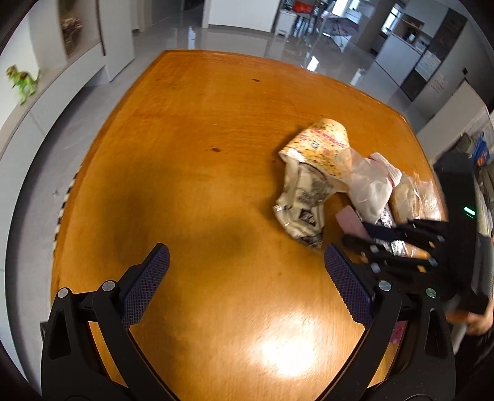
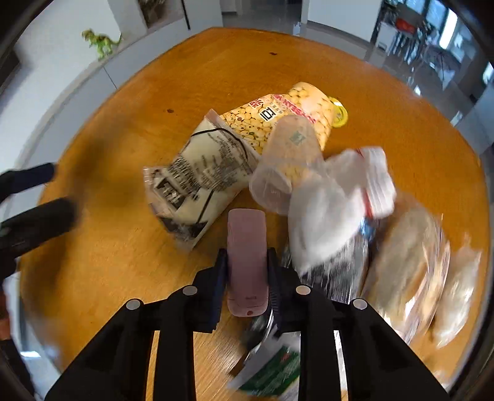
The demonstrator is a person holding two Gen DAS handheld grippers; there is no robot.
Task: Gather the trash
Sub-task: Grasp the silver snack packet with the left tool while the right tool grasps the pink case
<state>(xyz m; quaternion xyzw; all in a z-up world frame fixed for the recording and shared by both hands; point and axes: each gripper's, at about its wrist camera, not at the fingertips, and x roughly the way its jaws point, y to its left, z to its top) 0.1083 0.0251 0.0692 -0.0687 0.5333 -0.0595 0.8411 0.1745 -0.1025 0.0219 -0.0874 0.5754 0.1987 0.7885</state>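
glossy orange wooden table [image 2: 129,262] under both grippers. right gripper [image 2: 247,271] has its jaws clamped on a smooth, rounded pink case [image 2: 246,256]; crinkly snack bags [image 2: 216,160] and a clear cup [image 2: 284,163] lie at twelve to three o'clock. left gripper [image 1: 247,277] jaws wide apart, holding nothing, trash at two o'clock.

a green toy dinosaur [image 1: 23,82] stood on a white ledge [image 1: 46,92] beyond the left edge of the round wooden table [image 1: 216,138]. an open umbrella [image 1: 338,29] lay on the glossy floor [image 1: 234,40] past the far edge.
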